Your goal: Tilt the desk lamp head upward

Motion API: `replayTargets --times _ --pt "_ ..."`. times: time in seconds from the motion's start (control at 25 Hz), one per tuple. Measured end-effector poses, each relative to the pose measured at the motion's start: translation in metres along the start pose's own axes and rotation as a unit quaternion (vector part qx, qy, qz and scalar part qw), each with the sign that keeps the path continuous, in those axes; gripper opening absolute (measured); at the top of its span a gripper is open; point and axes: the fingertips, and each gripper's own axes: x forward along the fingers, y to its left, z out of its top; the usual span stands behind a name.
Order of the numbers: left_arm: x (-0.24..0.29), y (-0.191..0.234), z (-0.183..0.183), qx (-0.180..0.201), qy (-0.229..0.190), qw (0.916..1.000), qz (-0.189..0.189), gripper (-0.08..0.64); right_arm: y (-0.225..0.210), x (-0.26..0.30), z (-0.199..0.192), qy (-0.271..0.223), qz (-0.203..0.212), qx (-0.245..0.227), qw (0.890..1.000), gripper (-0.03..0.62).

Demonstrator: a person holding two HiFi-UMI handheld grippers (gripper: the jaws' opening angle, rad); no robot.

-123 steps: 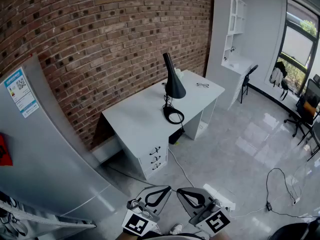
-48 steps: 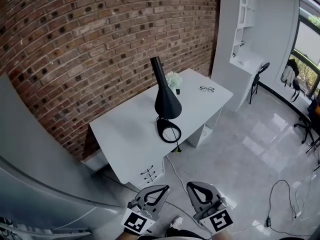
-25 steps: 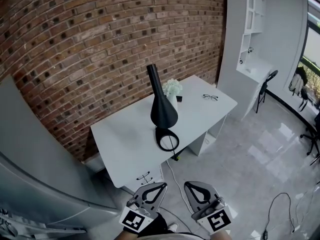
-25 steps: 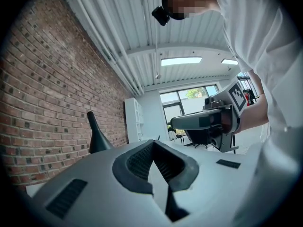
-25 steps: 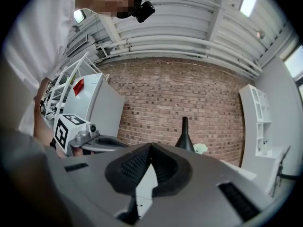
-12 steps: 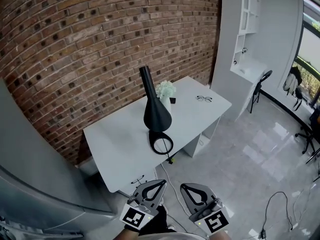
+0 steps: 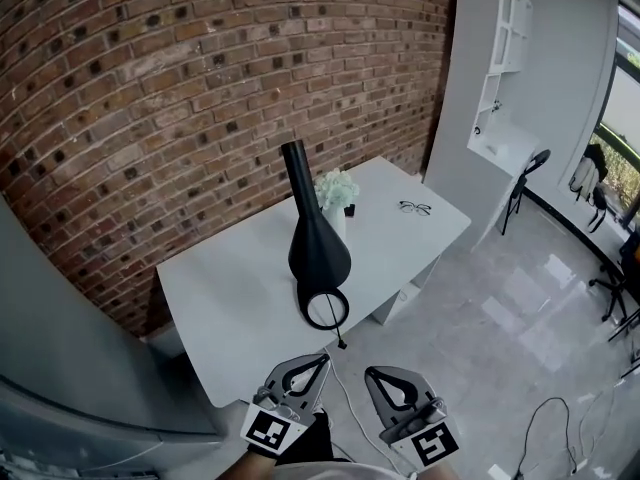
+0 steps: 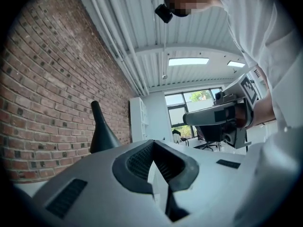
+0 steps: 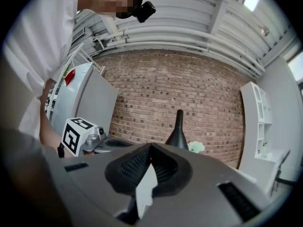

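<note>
A black desk lamp (image 7: 316, 243) with a tall cone-shaped head and a ring base (image 7: 327, 310) stands near the front edge of the white desk (image 7: 225, 298). Its head points up toward the brick wall. Both grippers are held low in front of the desk, short of the lamp and apart from it. My left gripper (image 7: 308, 370) is shut with nothing in it, and so is my right gripper (image 7: 388, 384). The lamp (image 8: 101, 132) shows ahead, left of the shut left gripper (image 8: 154, 144). In the right gripper view the lamp (image 9: 178, 130) rises just beyond the shut right gripper (image 9: 150, 148).
White flowers in a vase (image 7: 337, 190) stand behind the lamp and a pair of glasses (image 7: 413, 208) lies at the desk's far right. A grey cabinet (image 7: 60, 348) is at the left, a white shelf unit (image 7: 505, 78) and chair (image 7: 530, 168) at the right. A cable (image 7: 560, 438) lies on the floor.
The head view has come closer to the desk, so the lamp now stands larger and nearer to the grippers. Both grippers stay shut and low.
</note>
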Motion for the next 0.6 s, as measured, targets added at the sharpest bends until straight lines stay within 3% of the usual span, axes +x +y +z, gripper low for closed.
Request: replayTargets --times 0.24,0.6 --pt "0.038 0.056 -0.017 0.010 0.007 0.9998 0.014 0.006 -0.037 0.049 -0.008 0.007 -0.007 0.004 1.000 0.015" --pt "0.075 0.086 -0.044 -0.009 0.022 0.9997 0.010 0.007 -0.063 0.082 -0.023 0.021 -0.007 0.017 1.000 0.015"
